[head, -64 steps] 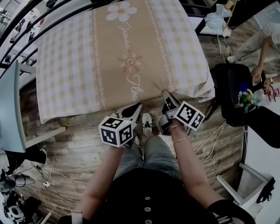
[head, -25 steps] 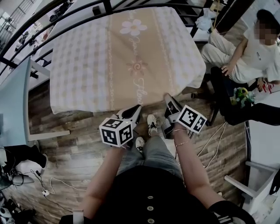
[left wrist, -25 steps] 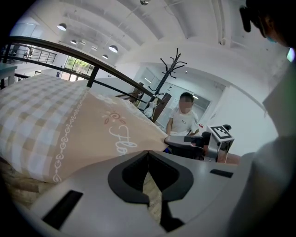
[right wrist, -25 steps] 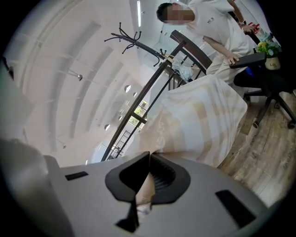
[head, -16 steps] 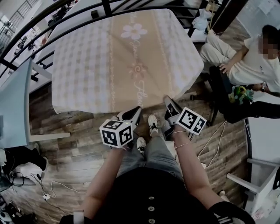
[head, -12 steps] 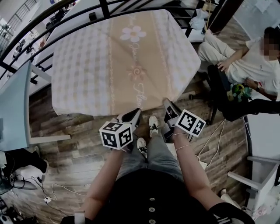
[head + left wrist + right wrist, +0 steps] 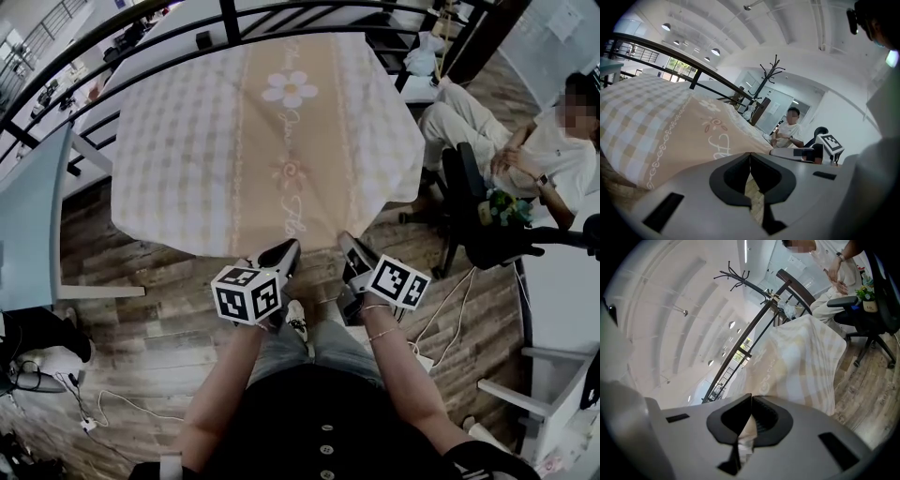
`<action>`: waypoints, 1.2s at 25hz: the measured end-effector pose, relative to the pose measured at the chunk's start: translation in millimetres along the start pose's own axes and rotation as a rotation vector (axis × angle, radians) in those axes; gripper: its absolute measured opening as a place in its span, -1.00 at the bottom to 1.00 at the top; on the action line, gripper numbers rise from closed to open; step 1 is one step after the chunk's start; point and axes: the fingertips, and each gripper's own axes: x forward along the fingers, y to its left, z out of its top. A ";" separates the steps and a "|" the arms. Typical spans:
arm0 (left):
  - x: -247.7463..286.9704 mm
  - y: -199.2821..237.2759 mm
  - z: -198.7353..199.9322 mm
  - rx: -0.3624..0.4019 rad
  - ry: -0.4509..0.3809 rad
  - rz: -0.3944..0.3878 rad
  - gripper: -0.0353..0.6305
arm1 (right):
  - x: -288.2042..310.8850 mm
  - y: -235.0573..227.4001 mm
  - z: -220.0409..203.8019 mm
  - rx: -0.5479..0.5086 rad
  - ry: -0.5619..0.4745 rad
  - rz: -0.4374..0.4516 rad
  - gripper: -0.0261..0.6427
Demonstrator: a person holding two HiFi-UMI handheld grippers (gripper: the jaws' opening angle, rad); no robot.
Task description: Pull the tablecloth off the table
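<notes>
The beige checked tablecloth [image 7: 253, 141], with a white flower and script down its middle band, covers the table and is drawn toward me at its near edge. My left gripper [image 7: 287, 247] is shut on that near edge; its own view shows the cloth [image 7: 670, 126] running up to the shut tips [image 7: 750, 153]. My right gripper [image 7: 346, 241] is shut on the same edge a little to the right. In its own view a fold of cloth [image 7: 747, 430] sits pinched behind the tips [image 7: 751, 397], and the rest [image 7: 797, 362] hangs ahead.
A person [image 7: 548, 141] sits on a black office chair [image 7: 469, 211] just right of the table. A dark railing [image 7: 225, 19] runs behind it. A grey desk edge [image 7: 28, 225] stands at the left. Cables [image 7: 450, 300] lie on the wooden floor. A coat rack [image 7: 771, 77] stands beyond.
The cloth's near edge has come up and toward me, bunching between the two grippers. The view has shifted back from the table, and the seated person has come into view at the right.
</notes>
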 end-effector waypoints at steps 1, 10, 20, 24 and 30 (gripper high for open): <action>-0.3 -2.8 -1.1 -0.001 -0.006 0.004 -0.85 | -2.3 1.5 -1.6 -0.004 0.008 0.009 -0.84; -6.6 -46.7 -24.0 0.004 -0.047 0.032 -0.85 | -42.2 4.6 -12.0 -0.033 0.051 0.068 -0.84; -36.3 -79.3 -45.7 0.000 -0.090 0.072 -0.85 | -80.3 20.3 -26.9 -0.071 0.077 0.112 -0.84; -47.6 -93.2 -51.9 0.001 -0.117 0.079 -0.85 | -97.6 25.7 -30.8 -0.086 0.079 0.129 -0.84; -57.6 -113.6 -62.8 0.000 -0.138 0.088 -0.85 | -122.5 30.1 -35.1 -0.103 0.082 0.151 -0.84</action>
